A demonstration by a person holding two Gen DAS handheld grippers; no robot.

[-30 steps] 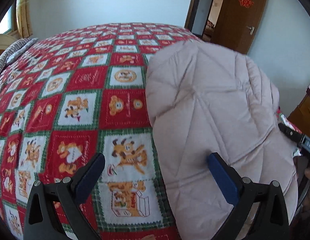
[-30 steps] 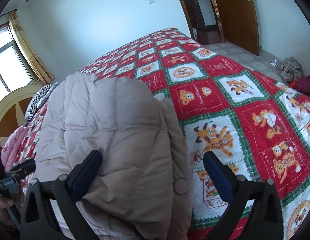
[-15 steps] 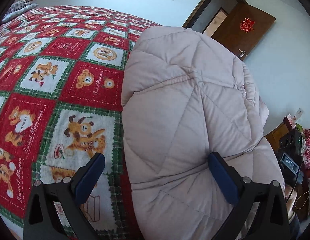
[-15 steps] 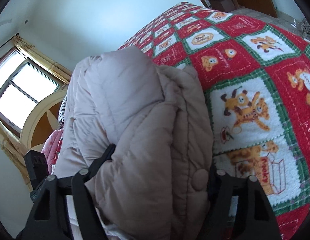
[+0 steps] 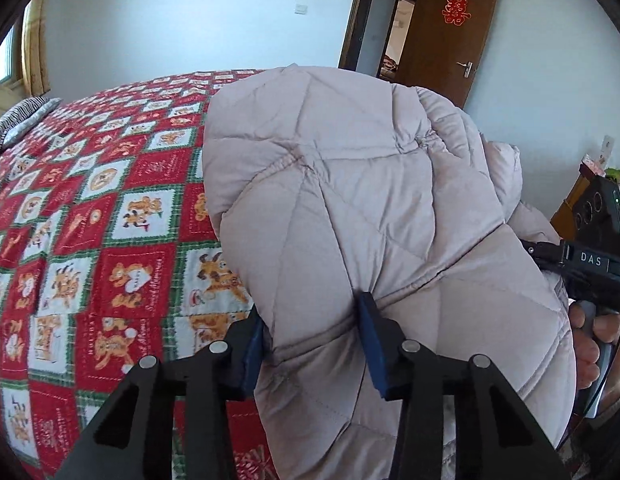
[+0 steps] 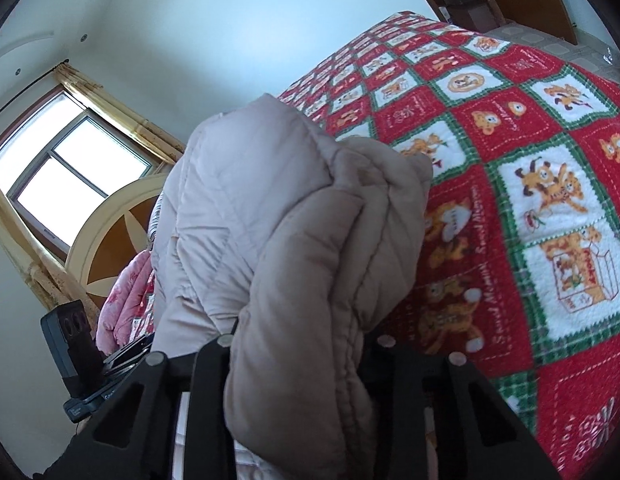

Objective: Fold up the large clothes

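both the left gripper (image 5: 313,344) and right gripper (image 6: 298,364) are clenched on the puffy jacket (image 5: 349,184), raised over the bedspread (image 5: 90,200) at 9 o'clock; soft, bulky, likely slippery, so grip seams.

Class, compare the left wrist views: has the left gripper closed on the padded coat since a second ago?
Yes. The left gripper, open earlier, is now shut on the padded coat, which rises higher against the door.

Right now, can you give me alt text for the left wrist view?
The left gripper is shut on a puffy beige quilted coat, bunched between its blue-padded jaws, above a red, green and white teddy-bear bedspread. A brown door stands open behind.
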